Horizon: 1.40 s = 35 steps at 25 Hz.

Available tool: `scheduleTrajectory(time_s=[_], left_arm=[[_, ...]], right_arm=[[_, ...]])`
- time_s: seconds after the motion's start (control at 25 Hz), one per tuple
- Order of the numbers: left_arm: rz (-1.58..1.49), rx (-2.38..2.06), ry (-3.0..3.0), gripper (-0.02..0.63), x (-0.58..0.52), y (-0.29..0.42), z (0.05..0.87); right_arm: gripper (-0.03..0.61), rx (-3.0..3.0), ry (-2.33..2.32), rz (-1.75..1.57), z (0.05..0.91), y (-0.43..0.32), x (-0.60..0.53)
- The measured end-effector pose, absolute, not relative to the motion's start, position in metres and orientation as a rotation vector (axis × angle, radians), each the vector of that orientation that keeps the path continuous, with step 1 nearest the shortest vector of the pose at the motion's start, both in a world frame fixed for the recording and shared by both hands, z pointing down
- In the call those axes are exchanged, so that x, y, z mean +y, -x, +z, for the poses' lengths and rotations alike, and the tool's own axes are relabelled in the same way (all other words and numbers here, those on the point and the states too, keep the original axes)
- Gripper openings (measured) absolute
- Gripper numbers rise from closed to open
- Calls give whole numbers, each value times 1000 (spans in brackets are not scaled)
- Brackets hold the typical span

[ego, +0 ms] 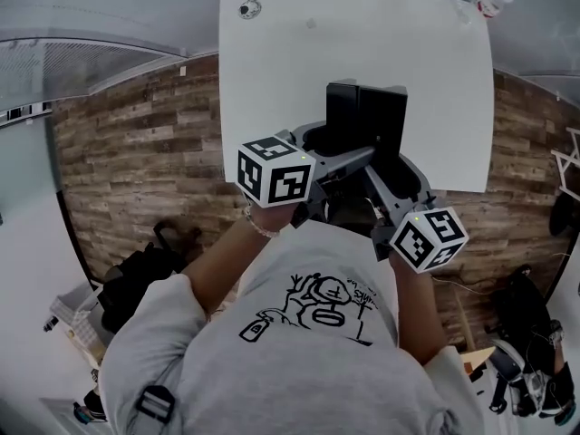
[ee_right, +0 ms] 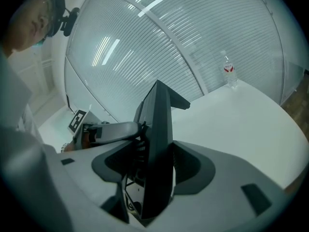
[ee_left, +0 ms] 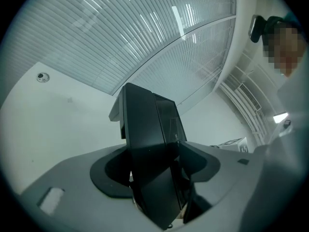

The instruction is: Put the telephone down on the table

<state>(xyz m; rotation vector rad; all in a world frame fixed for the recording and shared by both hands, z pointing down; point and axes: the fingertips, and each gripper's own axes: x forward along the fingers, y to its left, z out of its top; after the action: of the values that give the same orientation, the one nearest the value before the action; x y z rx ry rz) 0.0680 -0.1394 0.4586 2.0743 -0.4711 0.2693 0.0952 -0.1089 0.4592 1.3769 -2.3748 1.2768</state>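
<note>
1. The white bench [ego: 272, 80] fills the upper middle of the head view, with wood floor [ego: 136, 152] on both sides. Its near edge sits just under the claws.
2. Our grey-shirted torso [ego: 299, 370] takes up the bottom of the head view, with both arms reaching forward.
3. The black telephone [ego: 365, 116] is held up over the near part of the bench, a bit right of centre. Its long axis stands upright and leans away from us. The left gripper view shows a broad face, and the right gripper view shows it nearly edge-on.
4. The left claw [ee_left: 154, 166] has its jaws spread wide and is clamped on the telephone's lower end from the left. The telephone body fills the gap.
5. The right claw [ee_right: 154, 170] grips the same lower end from the right. The telephone rises straight ahead of and above both claws, and neither hand is nearer.
6. Key relation: the bench lies directly below the telephone. We judge that its base is not yet resting on the bench, though the underside is hidden. The next move looks like a straight lowering with both claws together.
7. A small bottle [ego: 489, 5] stands at the far right corner and a small round thing [ego: 249, 8] at the far left. Both are well apart from the landing spot.
</note>
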Motion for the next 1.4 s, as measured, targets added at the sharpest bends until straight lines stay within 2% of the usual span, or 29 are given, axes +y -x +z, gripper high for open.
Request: scheduleTrajectory(time_s=[0.68,1.4], left_arm=[[312,-438,-2013,291,-222,-81,569],[368,-417,-1998,291,-212,-92,622]], right_arm=[[241,-2292,-1389,1364,568,-108,-190],[241,-2220,-1418,1425,622,-117,-179]])
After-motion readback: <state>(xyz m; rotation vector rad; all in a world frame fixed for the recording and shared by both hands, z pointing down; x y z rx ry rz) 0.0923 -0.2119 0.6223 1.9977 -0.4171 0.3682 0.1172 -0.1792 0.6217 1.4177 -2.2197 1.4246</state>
